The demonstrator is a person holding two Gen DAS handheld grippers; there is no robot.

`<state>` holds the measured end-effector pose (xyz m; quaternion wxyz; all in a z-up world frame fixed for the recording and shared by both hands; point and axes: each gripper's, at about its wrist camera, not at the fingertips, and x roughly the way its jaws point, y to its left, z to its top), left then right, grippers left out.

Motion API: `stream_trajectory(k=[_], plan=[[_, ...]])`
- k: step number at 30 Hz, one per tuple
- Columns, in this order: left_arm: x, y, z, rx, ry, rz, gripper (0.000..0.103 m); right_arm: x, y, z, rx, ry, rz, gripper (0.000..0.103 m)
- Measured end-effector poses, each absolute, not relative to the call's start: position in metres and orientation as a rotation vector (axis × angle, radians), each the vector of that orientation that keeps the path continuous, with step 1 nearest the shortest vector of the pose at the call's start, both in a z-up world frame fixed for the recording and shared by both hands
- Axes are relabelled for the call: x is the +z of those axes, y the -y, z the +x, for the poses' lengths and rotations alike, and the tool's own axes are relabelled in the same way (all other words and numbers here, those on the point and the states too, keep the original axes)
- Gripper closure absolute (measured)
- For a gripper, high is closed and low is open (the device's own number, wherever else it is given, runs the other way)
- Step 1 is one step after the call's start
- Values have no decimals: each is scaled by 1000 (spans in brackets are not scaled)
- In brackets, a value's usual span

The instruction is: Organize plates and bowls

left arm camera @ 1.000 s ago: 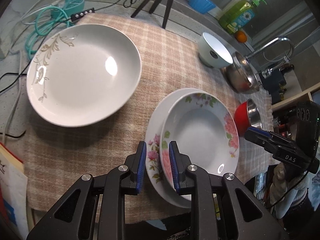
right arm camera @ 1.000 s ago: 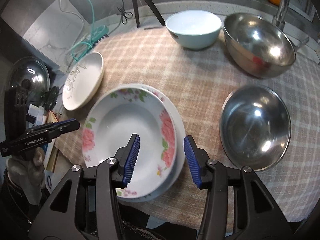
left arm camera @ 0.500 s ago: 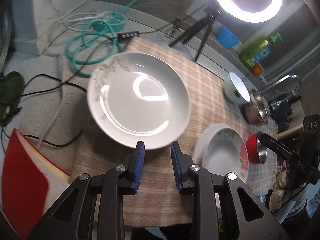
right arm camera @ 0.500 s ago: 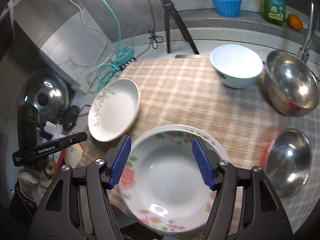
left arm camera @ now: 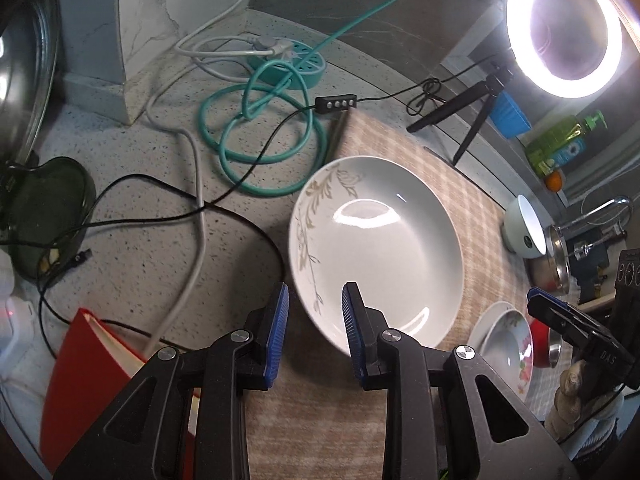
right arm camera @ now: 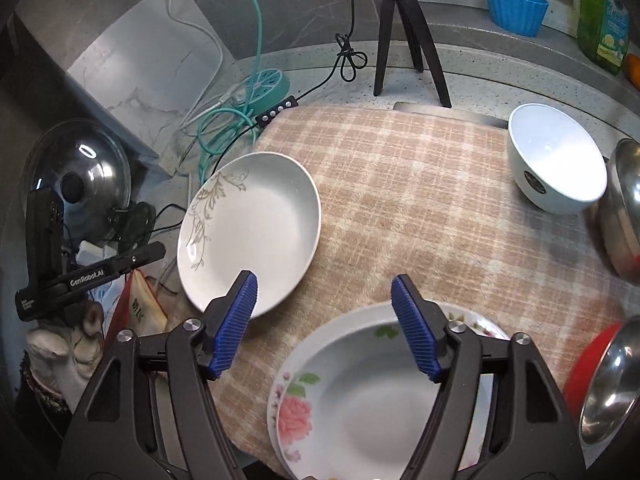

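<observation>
A white plate with a gold leaf pattern (left arm camera: 380, 252) lies at the left edge of the checked cloth (right arm camera: 420, 200); it also shows in the right wrist view (right arm camera: 252, 228). My left gripper (left arm camera: 316, 328) is open, its fingers either side of the plate's near rim. Two stacked floral plates (right arm camera: 360, 396) lie at the cloth's front; they also show in the left wrist view (left arm camera: 508, 344). My right gripper (right arm camera: 326, 320) is open and empty above their far rim. A white bowl (right arm camera: 556, 160) stands at the back right.
Steel bowls (right arm camera: 624, 208) and a red-sided steel bowl (right arm camera: 600, 376) sit at the right. Cables and a teal power strip (left arm camera: 288, 64) lie left of the cloth. A red book (left arm camera: 92, 372), a pot lid (right arm camera: 76, 176), a tripod (right arm camera: 400, 32) and ring light (left arm camera: 564, 28) stand around.
Both grippers pulled back and up from the floral plates. My left gripper swung left to the white gold-leaf plate and opened wider. My right gripper opened wider.
</observation>
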<state>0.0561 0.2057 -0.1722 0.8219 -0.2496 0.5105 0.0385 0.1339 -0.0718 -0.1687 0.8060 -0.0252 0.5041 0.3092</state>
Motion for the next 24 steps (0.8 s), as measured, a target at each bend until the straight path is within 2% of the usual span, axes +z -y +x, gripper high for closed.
stream_trajectory(k=[1, 3, 8, 11, 18, 24], plan=[[-174, -207, 59, 84, -1090, -526, 77, -172, 67, 138, 663, -1090, -57, 46], [-177, -211, 63, 91, -1098, -518, 77, -177, 60, 145, 666, -1112, -56, 53], [-184, -220, 71, 103, -1104, -528, 77, -190, 50, 161, 660, -1160, -23, 55], [-186, -222, 74, 98, -1108, -534, 77, -196, 45, 170, 663, -1186, -12, 62], [-191, -222, 85, 82, -1126, -531, 77, -209, 34, 178, 664, -1228, -14, 63], [-195, -217, 94, 63, -1146, -509, 78, -218, 28, 184, 663, -1257, -9, 71]])
